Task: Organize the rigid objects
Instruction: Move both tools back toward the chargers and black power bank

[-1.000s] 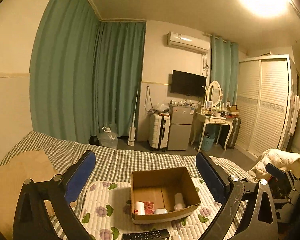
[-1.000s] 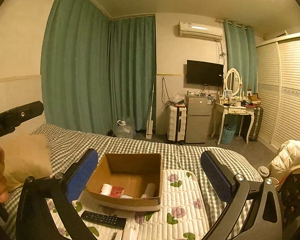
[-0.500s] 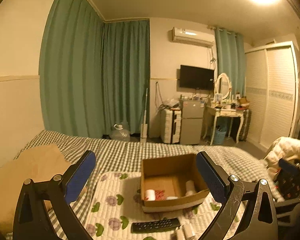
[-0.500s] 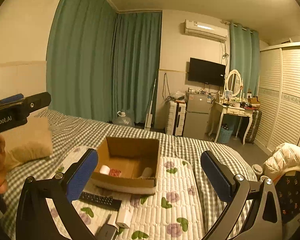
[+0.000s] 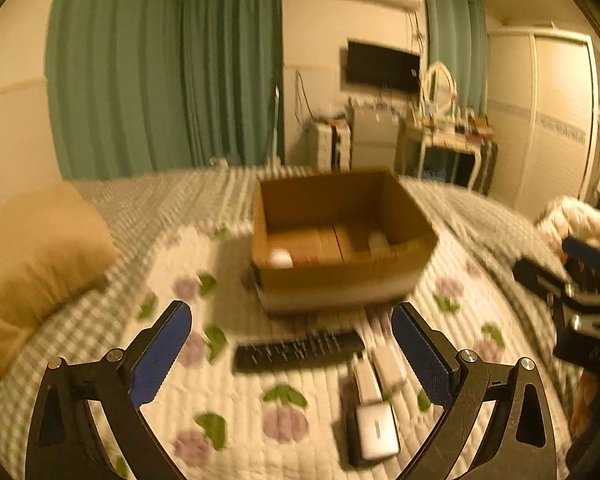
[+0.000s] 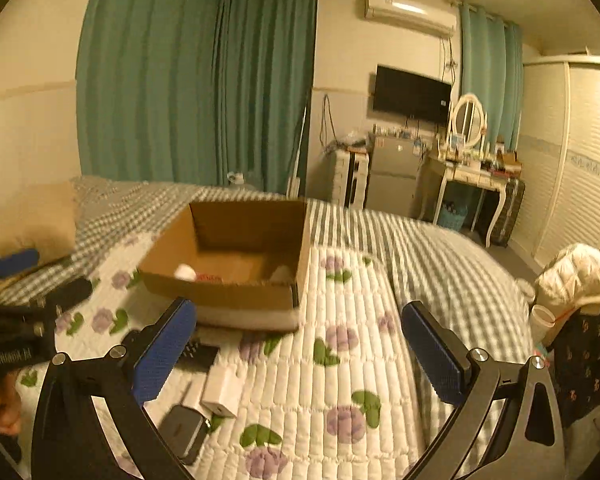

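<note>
1. Bed (image 5: 112, 208), grey check cover, carries a white quilted pad with a flower print (image 5: 228, 392). A tan pillow (image 5: 32, 248) lies at its left edge.
2. Cardboard box (image 5: 340, 276), open top, sits on the pad beyond both hand-held grippers. Contents, both views blurred: a white round item (image 5: 281, 258) at the near-left corner, a red patch (image 6: 209, 277) just beside it, and a pale item (image 5: 379, 243) toward the right side. Identity of each cannot be told.
3. Loose on the pad in front of the box: a black remote control (image 5: 298, 350) lying crosswise. To its right, white block-shaped items (image 5: 388, 366), and nearer the camera a flat device with a white face on a dark body (image 5: 374, 432). In the right wrist view a white block (image 6: 222, 394) and a dark rounded device (image 6: 182, 428) lie near the left finger there.
4. Left hand-held gripper (image 5: 292, 354): jaws spread wide, nothing between the blue pads, hovering above the remote control.
5. Right hand-held gripper (image 6: 300, 356): jaws likewise wide apart and empty, over bare pad to the right of the box.
6. Change against 0.5 s ago: both cameras are now lower and nearer the pad. The box fills more of each view. The remote control, then at the bottom edge of the left view, now sits between the left fingers. Motion blur in both views.
</note>
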### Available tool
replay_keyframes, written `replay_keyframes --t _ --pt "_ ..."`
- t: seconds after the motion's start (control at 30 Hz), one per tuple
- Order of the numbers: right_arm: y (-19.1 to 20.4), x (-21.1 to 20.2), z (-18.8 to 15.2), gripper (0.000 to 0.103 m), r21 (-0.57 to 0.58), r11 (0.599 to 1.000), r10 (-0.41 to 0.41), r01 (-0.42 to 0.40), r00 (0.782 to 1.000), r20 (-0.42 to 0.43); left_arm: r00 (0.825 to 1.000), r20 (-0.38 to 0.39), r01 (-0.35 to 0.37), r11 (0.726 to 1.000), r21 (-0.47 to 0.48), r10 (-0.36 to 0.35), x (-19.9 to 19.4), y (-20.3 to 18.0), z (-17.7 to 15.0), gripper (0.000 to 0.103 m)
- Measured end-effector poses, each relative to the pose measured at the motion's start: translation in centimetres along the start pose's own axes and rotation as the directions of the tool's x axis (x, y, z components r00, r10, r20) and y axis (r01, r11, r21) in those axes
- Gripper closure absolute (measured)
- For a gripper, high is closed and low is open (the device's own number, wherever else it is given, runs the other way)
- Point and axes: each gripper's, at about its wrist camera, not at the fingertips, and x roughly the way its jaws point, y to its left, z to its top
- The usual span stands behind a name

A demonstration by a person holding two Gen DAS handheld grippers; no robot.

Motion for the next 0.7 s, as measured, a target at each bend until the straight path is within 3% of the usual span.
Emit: replay_keyframes --t 0.23,0.43,0.63,0.7 --pt "-0.5 4.3 -3.5 0.0 0.007 1.0 0.011 -0.01 0.995 -0.096 0.988 -0.148 0.054 0.998 0.034 -0.048 3.9 -2.8 -5.2 0.001" --pt "-0.3 7.5 -5.9 0.0 -0.024 0.999 0.021 -0.025 0.986 -0.163 0.961 -0.26 0.114 0.992 0.061 -0.094 6.1 -4.9 -8.5 0.001" --pt "0.3 10.0 -7.3 0.0 -0.02 0.997 0.069 -0.076 0.974 -0.215 0.93 -0.359 0.104 0.994 0.045 -0.081 8.6 -4.8 -10.2 0.002" --pt "0.9 10.8 -7.7 0.0 -0.026 0.995 0.086 -0.095 0.969 -0.231 0.937 -0.344 0.091 0.994 0.06 -0.065 8.5 -4.7 -10.5 0.004"
